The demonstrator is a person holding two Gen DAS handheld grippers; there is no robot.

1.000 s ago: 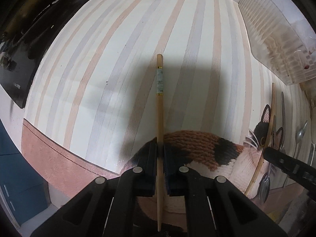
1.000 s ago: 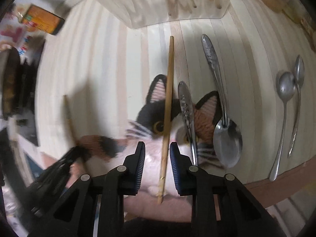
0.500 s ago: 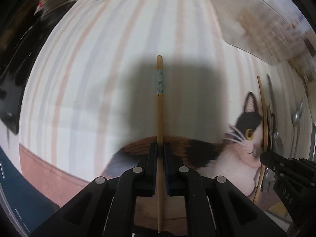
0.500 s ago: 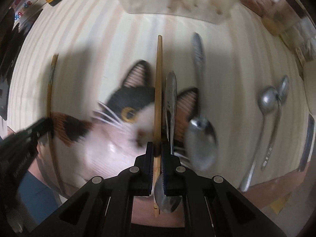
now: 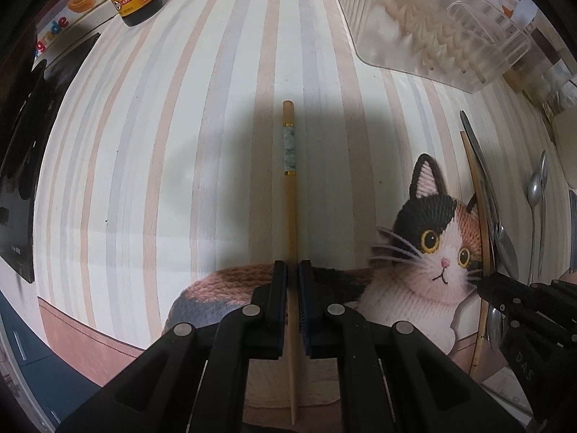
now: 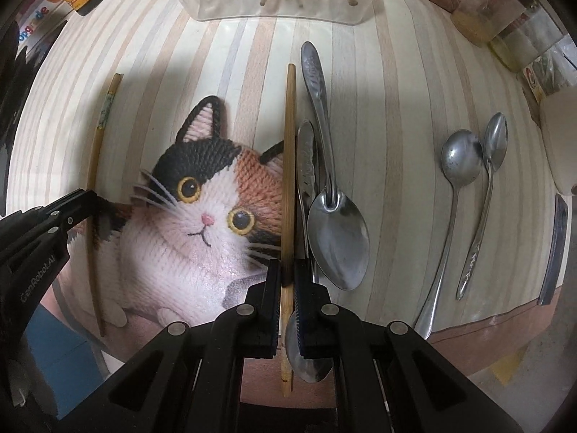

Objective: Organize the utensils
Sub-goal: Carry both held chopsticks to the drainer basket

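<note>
Pinching 1 chopstick each, left tool [image 5: 293,281] grips banded chopstick [image 5: 290,195], right tool [image 6: 287,274] plain chopstick [image 6: 288,166].

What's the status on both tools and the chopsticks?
Left tool shut on banded chopstick. Right tool shut on plain chopstick. Big spoon lies close beside it; holder ahead.

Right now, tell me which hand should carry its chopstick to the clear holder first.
Probably right. The right tongs are shut on the plain chopstick, which points almost straight at the clear holder. The left tongs grip the banded chopstick, but the holder sits off to their right.
</note>
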